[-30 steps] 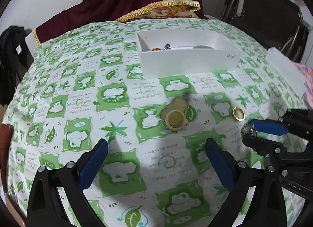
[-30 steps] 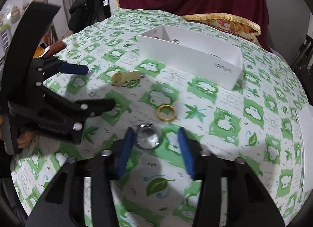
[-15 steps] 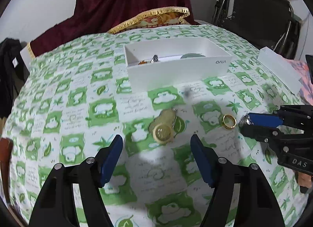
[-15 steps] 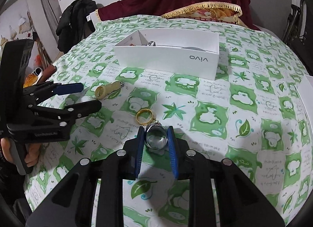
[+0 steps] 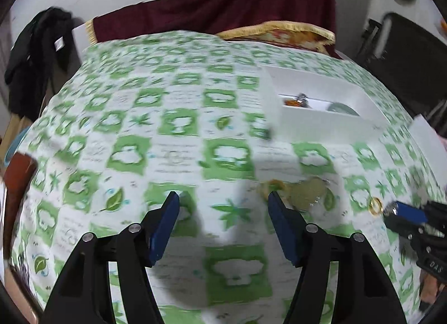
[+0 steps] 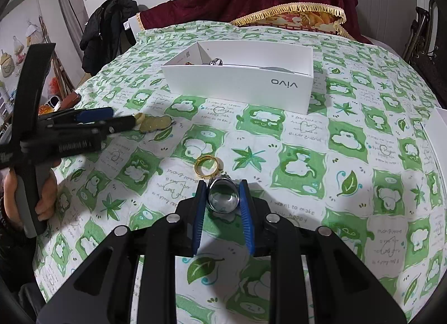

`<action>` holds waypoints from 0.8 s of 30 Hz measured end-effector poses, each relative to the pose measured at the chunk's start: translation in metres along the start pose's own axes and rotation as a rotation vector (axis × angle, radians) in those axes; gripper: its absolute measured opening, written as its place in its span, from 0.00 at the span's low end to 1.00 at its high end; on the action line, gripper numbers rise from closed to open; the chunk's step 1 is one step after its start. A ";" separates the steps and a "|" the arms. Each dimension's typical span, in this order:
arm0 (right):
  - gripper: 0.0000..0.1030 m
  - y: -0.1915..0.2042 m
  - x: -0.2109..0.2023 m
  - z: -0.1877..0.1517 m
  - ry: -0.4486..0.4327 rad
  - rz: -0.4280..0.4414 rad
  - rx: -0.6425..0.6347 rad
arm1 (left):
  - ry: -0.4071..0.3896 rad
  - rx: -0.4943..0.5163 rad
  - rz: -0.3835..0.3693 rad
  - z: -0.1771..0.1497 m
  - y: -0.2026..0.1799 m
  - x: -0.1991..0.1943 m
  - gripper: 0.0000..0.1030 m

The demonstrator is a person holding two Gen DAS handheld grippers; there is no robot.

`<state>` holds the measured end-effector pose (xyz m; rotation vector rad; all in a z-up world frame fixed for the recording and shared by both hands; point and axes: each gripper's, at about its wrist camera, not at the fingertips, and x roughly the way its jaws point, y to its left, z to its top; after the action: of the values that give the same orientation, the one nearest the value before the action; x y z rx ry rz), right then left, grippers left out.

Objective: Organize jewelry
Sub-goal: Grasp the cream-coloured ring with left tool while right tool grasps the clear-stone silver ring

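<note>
My right gripper [image 6: 222, 198] is shut on a silver ring [image 6: 222, 194], held just above the cloth. A gold ring [image 6: 206, 166] lies on the cloth right beyond it, and shows in the left wrist view [image 5: 375, 206]. My left gripper [image 5: 222, 213] is open and empty; its right fingertip is beside a pale yellow-green pendant [image 5: 306, 192], which also shows in the right wrist view [image 6: 155, 123]. The white vivo box [image 6: 237, 83] stands further back and holds a few small jewelry pieces [image 6: 215, 61]. The left wrist view is motion-blurred.
A green-and-white patterned cloth [image 6: 307, 162] covers the round table. A white lid [image 6: 438, 128] lies at the right edge. A dark red drape and gold-fringed cushion [image 6: 293, 16] sit behind the table; a black chair [image 5: 405, 52] stands at the right.
My right gripper closed on the silver ring and lifted it slightly. My left gripper swung left, so the pendant now lies by its right fingertip rather than between the fingers.
</note>
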<state>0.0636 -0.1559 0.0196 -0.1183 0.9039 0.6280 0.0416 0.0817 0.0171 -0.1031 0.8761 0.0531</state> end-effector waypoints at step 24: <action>0.22 0.001 0.000 0.000 0.000 -0.002 -0.001 | -0.001 0.141 0.041 0.002 -0.029 0.011 0.50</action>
<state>0.0630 -0.1554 0.0194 -0.1199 0.9029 0.6272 0.0526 0.0534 0.0123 0.0466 0.8788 0.0290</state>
